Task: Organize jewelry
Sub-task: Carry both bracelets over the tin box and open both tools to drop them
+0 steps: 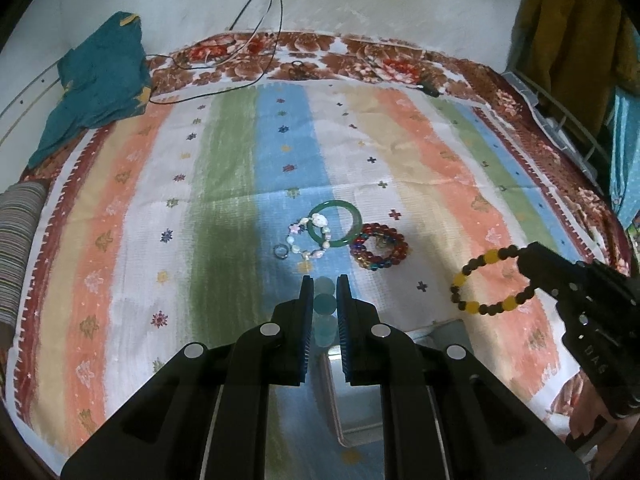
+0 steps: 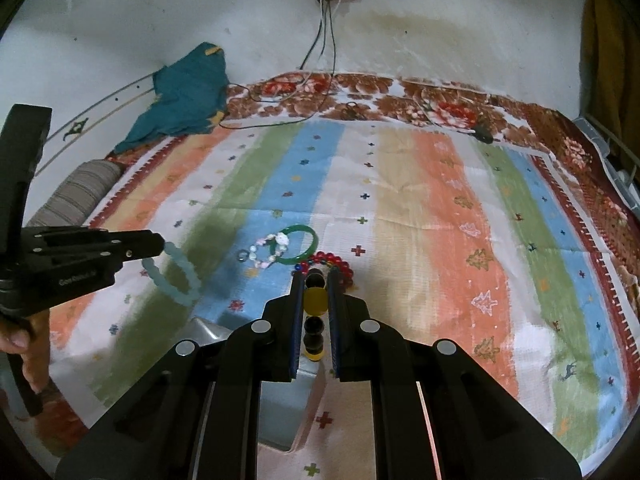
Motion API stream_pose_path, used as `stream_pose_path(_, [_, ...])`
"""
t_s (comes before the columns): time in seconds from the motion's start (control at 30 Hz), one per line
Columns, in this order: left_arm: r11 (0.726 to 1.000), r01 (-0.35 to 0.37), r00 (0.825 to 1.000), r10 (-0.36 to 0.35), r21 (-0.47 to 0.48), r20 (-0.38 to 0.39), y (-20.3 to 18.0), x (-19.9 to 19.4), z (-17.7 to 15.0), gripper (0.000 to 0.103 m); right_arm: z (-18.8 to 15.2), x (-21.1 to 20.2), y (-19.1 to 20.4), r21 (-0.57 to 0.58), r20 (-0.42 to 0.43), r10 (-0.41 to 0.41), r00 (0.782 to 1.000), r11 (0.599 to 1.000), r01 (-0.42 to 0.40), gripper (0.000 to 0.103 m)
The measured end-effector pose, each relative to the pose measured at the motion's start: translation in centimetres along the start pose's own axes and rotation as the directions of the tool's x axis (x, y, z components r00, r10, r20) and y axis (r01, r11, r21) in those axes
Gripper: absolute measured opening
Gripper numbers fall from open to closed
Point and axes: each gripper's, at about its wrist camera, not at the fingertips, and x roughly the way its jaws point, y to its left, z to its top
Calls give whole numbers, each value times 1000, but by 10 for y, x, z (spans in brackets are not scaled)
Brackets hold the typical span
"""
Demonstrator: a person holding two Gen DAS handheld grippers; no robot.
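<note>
My left gripper (image 1: 325, 280) is shut on a pale blue bead bracelet (image 1: 324, 306), held above the striped cloth; from the right wrist view that bracelet (image 2: 176, 276) hangs from the left gripper (image 2: 160, 246). My right gripper (image 2: 314, 276) is shut on a black-and-yellow bead bracelet (image 2: 314, 300), which shows in the left wrist view (image 1: 486, 284) hanging from the right gripper (image 1: 524, 256). On the cloth lie a green bangle (image 1: 354, 224), a white pearl bracelet (image 1: 308, 240), a small ring (image 1: 281, 251) and a red bead bracelet (image 1: 380, 246).
A clear box (image 1: 360, 392) sits below the grippers near the front edge. A teal cloth (image 1: 96, 84) lies at the back left, with cables (image 1: 224, 60) along the back of the bed. A striped roll (image 1: 18, 248) is at the left.
</note>
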Motion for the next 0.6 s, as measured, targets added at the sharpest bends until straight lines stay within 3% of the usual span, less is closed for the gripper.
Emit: stream_pose_path(0.6, [997, 52, 998, -54, 54, 26, -23, -30, -27, 11, -21, -17, 16, -5, -16, 50, 999, 999, -50, 12])
